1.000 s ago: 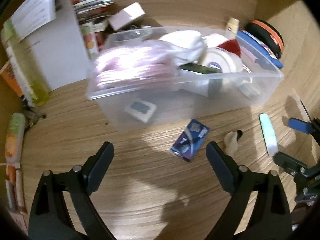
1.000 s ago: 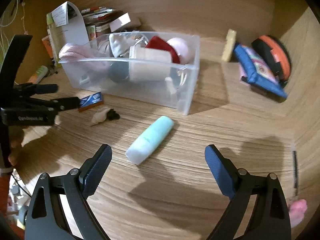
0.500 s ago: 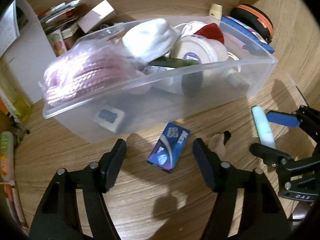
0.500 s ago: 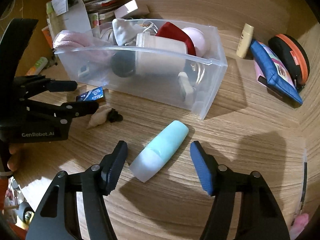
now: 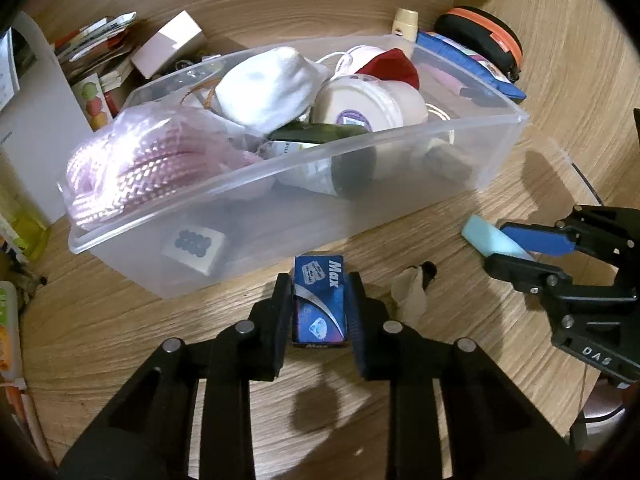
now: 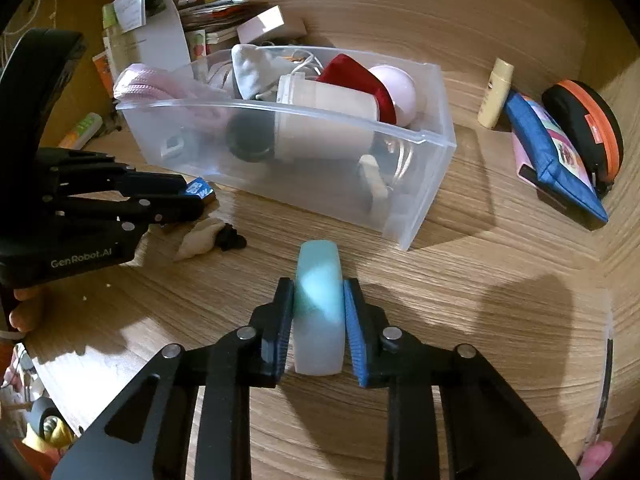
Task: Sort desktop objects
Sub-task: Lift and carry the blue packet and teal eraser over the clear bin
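Left gripper (image 5: pixel 319 304) clamped on the little blue box (image 5: pixel 319 300), right gripper (image 6: pixel 318 312) squeezing the mint tube (image 6: pixel 319 304), both just in front of the clear bin (image 5: pixel 360 208) mid-table, crumpled tissue (image 6: pixel 200 238) lying between.
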A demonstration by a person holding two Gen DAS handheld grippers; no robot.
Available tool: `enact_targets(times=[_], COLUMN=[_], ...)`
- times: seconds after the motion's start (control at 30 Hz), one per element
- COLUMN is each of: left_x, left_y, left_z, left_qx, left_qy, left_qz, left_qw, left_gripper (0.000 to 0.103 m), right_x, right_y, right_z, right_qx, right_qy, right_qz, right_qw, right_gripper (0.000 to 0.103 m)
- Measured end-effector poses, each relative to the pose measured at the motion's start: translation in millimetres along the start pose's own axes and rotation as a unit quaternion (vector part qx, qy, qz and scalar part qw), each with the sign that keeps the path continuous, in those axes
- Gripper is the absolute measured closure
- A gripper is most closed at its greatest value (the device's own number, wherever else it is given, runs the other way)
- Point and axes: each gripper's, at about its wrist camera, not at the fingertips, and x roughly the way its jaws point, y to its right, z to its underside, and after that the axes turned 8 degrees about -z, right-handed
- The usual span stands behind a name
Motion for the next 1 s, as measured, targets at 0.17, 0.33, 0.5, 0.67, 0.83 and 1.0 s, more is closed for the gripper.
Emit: enact_targets(times=[0.17, 0.33, 0.5, 0.67, 0.83, 1.0], left_x=[-11, -31, -52, -63, -78, -88], left_y=[1, 2, 3, 4, 3, -1], left_z=[2, -2, -6, -9, -8, -10], left_qx=[-0.003, -0.013, -0.027, -0.045, -0.056, -0.068], left_qy=[0.018, 0.043, 0.066, 0.069, 0.087, 0.103], left_qz=[-0.021, -0.023, -0.018, -0.017, -0.039, -0.059], left_qw=[0.9996, 0.9987, 0.9973, 0.9964, 0.9939, 0.9907], left_gripper=[0.077, 0.077, 0.077, 0.077, 0.077, 0.077], right_x=[-4, -17, -38, -62, -81, -96], right_y=[7, 11, 4, 12, 23, 32], right_z=[1, 5, 5, -6, -15, -22], right_qx=[0.024, 0.040, 0.037, 0.032, 0.037, 0.048], right_qy=[0.005, 0.028, 0.054, 0.086, 0.107, 0.130], right_qz=[-0.018, -0.022, -0.019, 0.010, 0.015, 0.007], right_qw=[1.000, 0.999, 0.998, 0.996, 0.993, 0.990], right_gripper=[0.080, 0.080, 0.080, 0.080, 0.080, 0.080])
